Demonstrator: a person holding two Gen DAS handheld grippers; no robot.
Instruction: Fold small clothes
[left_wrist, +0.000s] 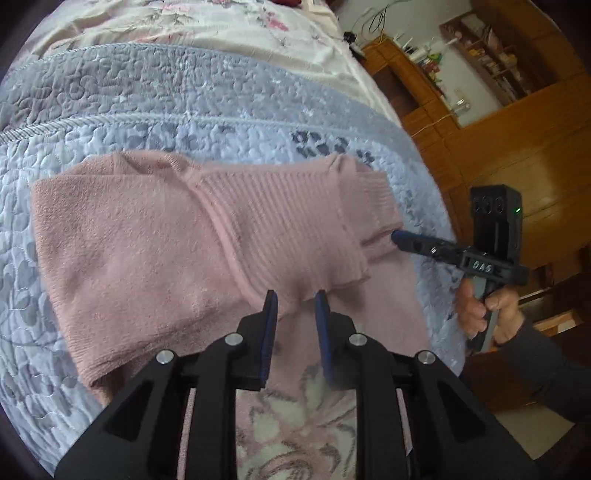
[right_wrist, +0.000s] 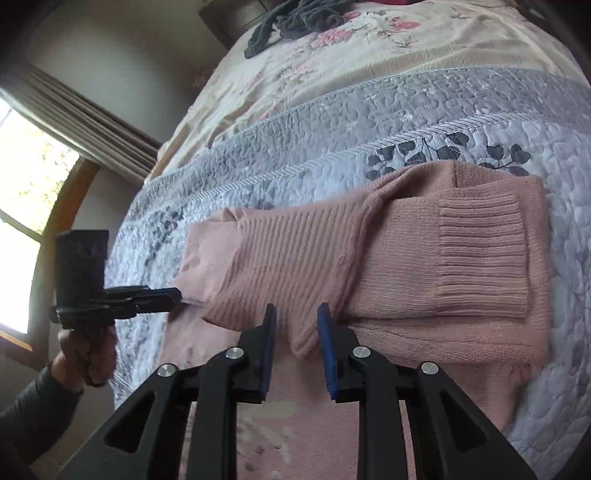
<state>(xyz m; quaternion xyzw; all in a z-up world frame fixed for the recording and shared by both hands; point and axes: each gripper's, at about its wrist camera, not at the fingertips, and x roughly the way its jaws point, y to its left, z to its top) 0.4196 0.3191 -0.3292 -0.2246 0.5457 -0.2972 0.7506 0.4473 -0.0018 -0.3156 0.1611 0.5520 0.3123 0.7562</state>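
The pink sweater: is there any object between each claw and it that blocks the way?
Nothing visible blocks either one. The left claw and the right claw both stand open right at the near edge of the pink sweater, which lies partly folded on the quilted bedspread. Only bare fabric lies ahead of them.

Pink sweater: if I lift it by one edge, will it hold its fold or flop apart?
The pink sweater will probably flop: its soft knit already sags and creases over the quilt. The sleeve folded loosely across the top will likely slide off. It looks light, so the left tool and right tool, both open, should manage it by lifting together.
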